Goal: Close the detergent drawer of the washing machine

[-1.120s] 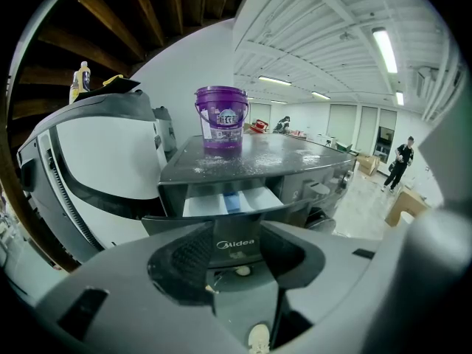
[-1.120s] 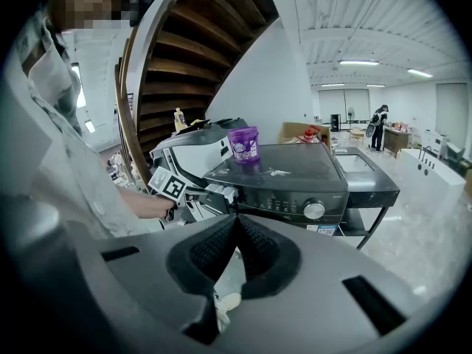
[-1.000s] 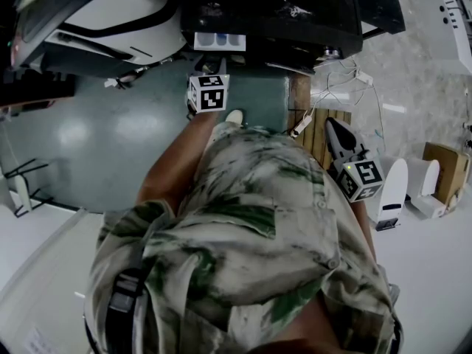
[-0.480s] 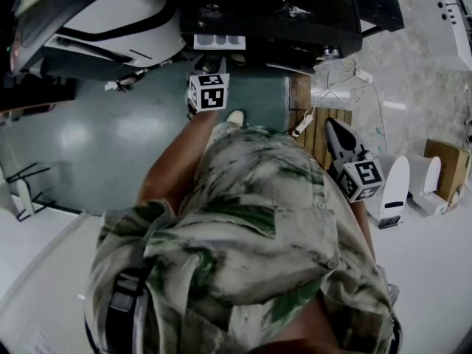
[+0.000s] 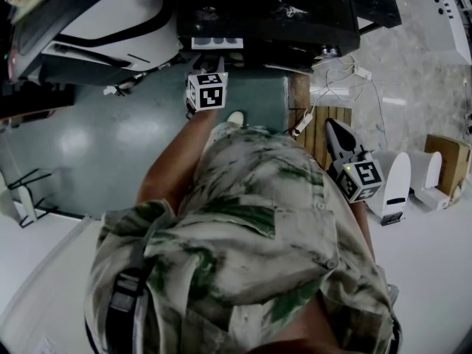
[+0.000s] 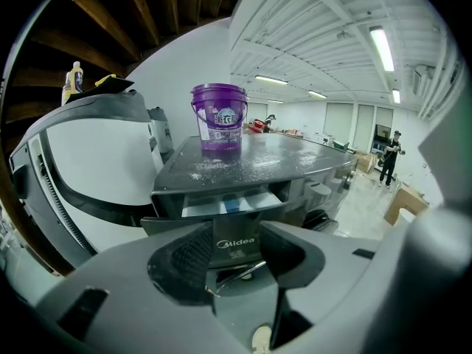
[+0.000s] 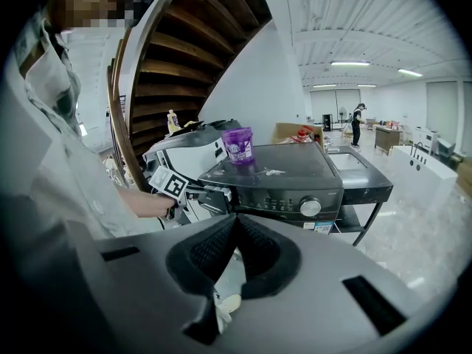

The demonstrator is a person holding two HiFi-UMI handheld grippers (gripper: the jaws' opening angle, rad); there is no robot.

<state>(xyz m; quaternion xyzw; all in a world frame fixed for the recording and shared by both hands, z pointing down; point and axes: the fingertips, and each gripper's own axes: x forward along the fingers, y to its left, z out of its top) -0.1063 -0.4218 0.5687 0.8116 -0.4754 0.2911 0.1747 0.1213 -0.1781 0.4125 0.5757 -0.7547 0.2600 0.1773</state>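
The dark washing machine (image 5: 280, 13) stands at the top of the head view. Its detergent drawer (image 5: 217, 43) sticks out a short way from the front. In the left gripper view the drawer (image 6: 232, 203) shows a sliver of white and blue compartments above its "Midea" front panel. My left gripper (image 6: 237, 245) is open, its pads up against that front panel; its marker cube (image 5: 206, 91) sits just below the drawer. My right gripper (image 5: 333, 127) hangs shut and empty over the wooden pallet, well to the right. From there the machine (image 7: 295, 175) and drawer (image 7: 209, 192) are seen at a distance.
A purple bucket (image 6: 219, 116) stands on the machine's lid. A white appliance (image 5: 103, 21) sits to the left of the machine. A wooden pallet (image 5: 324, 127) with cables, white units (image 5: 394, 186) and a cardboard box (image 5: 446, 164) lie to the right. A wooden staircase (image 7: 169, 57) rises behind.
The drawer has slid further into the machine, with my left gripper following it forward a little. The right gripper has barely moved.
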